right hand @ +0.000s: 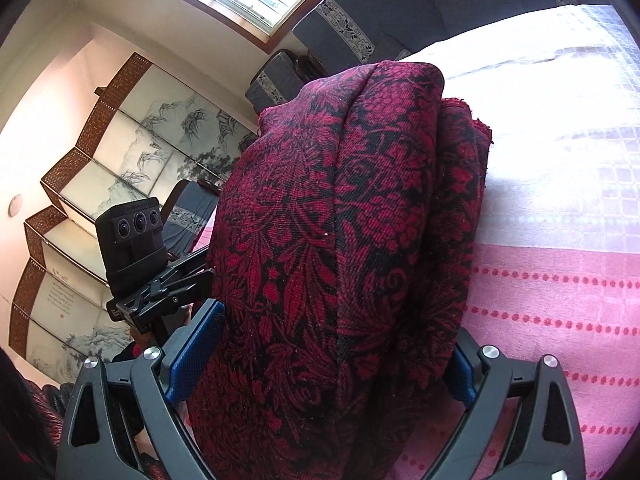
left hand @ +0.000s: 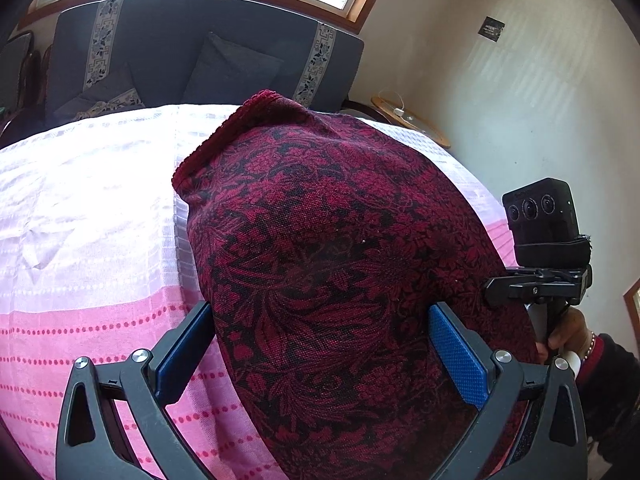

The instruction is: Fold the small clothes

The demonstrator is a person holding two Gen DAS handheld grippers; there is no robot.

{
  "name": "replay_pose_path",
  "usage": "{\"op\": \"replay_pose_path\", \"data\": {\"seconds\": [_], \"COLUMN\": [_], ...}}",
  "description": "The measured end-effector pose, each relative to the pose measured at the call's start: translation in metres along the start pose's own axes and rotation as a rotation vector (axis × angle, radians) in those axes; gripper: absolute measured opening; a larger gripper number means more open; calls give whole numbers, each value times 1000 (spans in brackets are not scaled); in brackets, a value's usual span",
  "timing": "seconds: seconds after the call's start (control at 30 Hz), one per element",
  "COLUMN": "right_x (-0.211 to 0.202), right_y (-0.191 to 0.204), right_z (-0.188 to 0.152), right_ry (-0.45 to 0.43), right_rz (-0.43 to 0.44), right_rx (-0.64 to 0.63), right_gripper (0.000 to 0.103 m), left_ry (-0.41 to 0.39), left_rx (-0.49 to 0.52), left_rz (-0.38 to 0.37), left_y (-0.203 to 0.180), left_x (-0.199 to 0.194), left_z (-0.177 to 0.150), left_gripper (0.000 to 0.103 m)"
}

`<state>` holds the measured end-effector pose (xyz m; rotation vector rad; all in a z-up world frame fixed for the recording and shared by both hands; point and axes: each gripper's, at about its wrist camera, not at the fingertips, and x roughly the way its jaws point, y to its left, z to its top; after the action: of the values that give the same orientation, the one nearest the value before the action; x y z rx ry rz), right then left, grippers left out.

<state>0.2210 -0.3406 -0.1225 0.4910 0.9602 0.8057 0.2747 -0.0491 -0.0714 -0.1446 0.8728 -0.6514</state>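
A dark red and black floral garment lies folded in layers on a white and pink striped cloth. My left gripper is open, its blue pads standing on either side of the garment's near end. In the right wrist view the garment shows as a thick folded stack. My right gripper is open wide around its near end, with one blue pad at its left side. The right gripper's body also shows in the left wrist view.
The striped cloth covers the whole surface. A dark blue sofa with cushions stands behind it under a window. A small round wooden table sits at the far right. A painted folding screen stands on the left.
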Motion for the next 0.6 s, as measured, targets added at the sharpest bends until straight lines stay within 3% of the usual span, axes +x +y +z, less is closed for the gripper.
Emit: {"op": "replay_pose_path", "data": {"seconds": [0.1, 0.2, 0.27, 0.33, 0.37, 0.47, 0.6], "right_x": [0, 2, 2, -1, -2, -7, -15], "right_y": [1, 1, 1, 3, 5, 14, 31], "right_z": [-1, -2, -3, -5, -6, -9, -13], "right_ry": [-4, -5, -14, -34, -48, -87, -126], "right_rz": [-8, -20, -25, -26, -27, -31, -24], "right_rx": [-3, 4, 16, 22, 19, 26, 12], "right_gripper": [94, 84, 77, 60, 58, 52, 48], "left_ry": [-2, -15, -27, -51, -62, -81, -104], "left_rx": [-3, -59, -107, -129, -132, -147, -117], "left_rz": [-5, -50, -90, -103, -106, -104, -69], "left_y": [1, 7, 12, 13, 12, 9, -4], "left_x": [0, 2, 3, -1, -4, -12, -28], "left_z": [-1, -5, -9, -10, -9, -7, -6], "left_gripper": [103, 102, 90, 78, 71, 62, 60]}}
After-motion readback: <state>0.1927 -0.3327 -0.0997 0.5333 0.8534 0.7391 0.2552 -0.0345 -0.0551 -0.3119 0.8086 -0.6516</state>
